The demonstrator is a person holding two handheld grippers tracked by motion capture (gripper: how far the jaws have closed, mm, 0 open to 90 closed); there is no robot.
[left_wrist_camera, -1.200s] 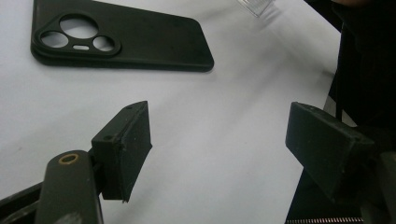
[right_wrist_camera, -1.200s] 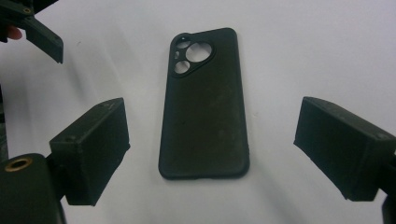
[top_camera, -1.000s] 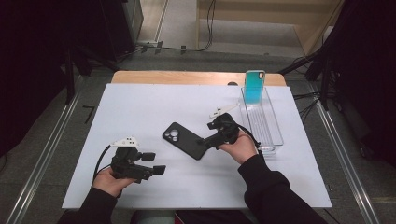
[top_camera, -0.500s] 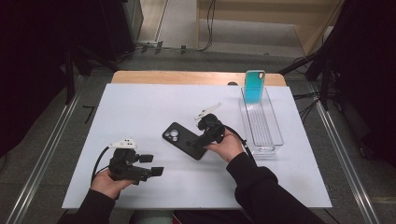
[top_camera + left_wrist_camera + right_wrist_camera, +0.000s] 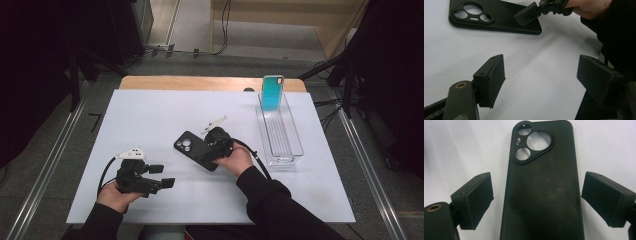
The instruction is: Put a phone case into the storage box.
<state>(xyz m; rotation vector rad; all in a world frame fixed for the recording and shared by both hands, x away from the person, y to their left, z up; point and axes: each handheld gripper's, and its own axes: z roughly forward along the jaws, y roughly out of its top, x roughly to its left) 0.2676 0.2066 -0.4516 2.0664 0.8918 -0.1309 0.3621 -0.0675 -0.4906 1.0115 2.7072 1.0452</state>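
Nearby: teal case [image 5: 273, 92] upright, clear tray [image 5: 295, 145].

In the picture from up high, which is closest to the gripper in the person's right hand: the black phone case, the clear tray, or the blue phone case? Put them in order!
From the right gripper:
1. Black phone case, lying flat right under its jaws, mid-table.
2. Clear tray, off to the right of that hand.
3. Blue phone case, standing up in the tray's far end, near the table's back edge.

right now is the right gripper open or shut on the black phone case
Open. In the right gripper view, the right gripper straddles the black phone case, with white table visible between each pad and the case's edges.
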